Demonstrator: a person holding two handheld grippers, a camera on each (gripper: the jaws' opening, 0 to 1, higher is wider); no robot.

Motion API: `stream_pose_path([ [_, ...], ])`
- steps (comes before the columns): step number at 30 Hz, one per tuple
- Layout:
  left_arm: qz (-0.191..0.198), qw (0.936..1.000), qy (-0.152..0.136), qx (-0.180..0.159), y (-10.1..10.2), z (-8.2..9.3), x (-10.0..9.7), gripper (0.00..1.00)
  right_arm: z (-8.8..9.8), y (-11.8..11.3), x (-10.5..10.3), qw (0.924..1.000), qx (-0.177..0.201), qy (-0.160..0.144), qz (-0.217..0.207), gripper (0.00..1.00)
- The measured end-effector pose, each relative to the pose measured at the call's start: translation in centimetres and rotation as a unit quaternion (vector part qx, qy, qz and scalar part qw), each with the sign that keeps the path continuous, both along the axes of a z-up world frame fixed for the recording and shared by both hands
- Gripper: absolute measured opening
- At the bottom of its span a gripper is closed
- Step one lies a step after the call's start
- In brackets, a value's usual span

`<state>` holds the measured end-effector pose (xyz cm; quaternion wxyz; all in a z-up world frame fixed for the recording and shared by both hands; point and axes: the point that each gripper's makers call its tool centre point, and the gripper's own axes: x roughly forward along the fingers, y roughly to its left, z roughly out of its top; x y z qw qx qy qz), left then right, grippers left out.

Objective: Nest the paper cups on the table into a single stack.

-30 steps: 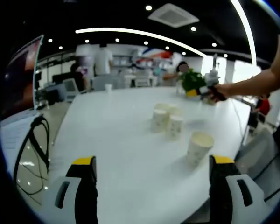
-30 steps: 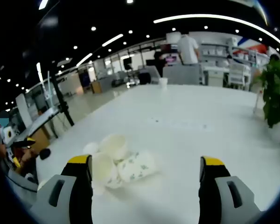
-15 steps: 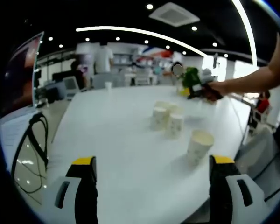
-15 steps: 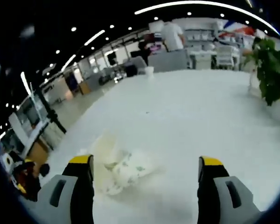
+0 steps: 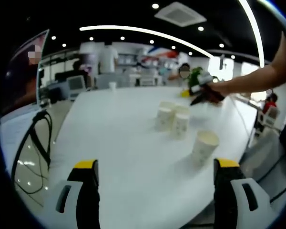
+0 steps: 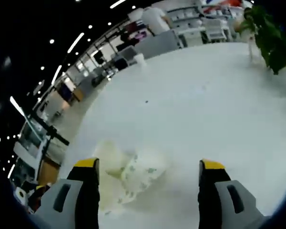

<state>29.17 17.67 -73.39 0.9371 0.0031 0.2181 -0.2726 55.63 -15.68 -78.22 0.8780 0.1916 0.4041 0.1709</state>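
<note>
While the left gripper (image 5: pixel 155 191) hangs over the white table (image 5: pixel 114 143) with its yellow-tipped jaws spread wide and holding nothing, four paper cups stand ahead of it. A single cup (image 5: pixel 204 147) sits at about one o'clock, apart from a cluster of three cups (image 5: pixel 173 118) farther off near twelve o'clock. Beyond them, at two o'clock, a person's arm (image 5: pixel 257 81) reaches in with the right gripper (image 5: pixel 205 93). Seen from the right gripper (image 6: pixel 145 191), jaws also spread and empty, the blurred cups (image 6: pixel 128 171) lie at eleven o'clock, just inside the left jaw. A green plant (image 6: pixel 269 36) stands at two o'clock.
</note>
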Motion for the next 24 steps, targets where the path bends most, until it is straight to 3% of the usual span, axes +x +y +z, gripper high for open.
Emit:
stream_pose_path([
  [3, 0.001, 1.0000, 0.001, 0.001, 0.1, 0.0, 0.0, 1.00, -0.3, -0.2, 0.2, 0.9991, 0.017, 0.017, -0.034, 0.82],
  [8, 0.003, 1.0000, 0.002, 0.001, 0.3, 0.0, 0.0, 1.00, -0.8, 0.4, 0.4, 0.9909, 0.085, 0.061, -0.085, 0.73],
  [12, 0.005, 1.0000, 0.003, 0.002, 0.6, -0.1, 0.0, 1.00, -1.2, 0.6, 0.1, 0.9924, 0.068, 0.066, -0.079, 0.72],
  [15, 0.007, 1.0000, 0.004, 0.003, 0.8, -0.1, 0.0, 1.00, -2.0, 0.6, 0.4, 0.9902, 0.072, 0.085, -0.084, 0.71],
  [24, 0.004, 0.9999, 0.010, 0.010, 0.9, -0.5, -0.2, 1.00, -2.8, 1.4, 0.4, 0.9880, 0.078, 0.098, -0.091, 0.61],
])
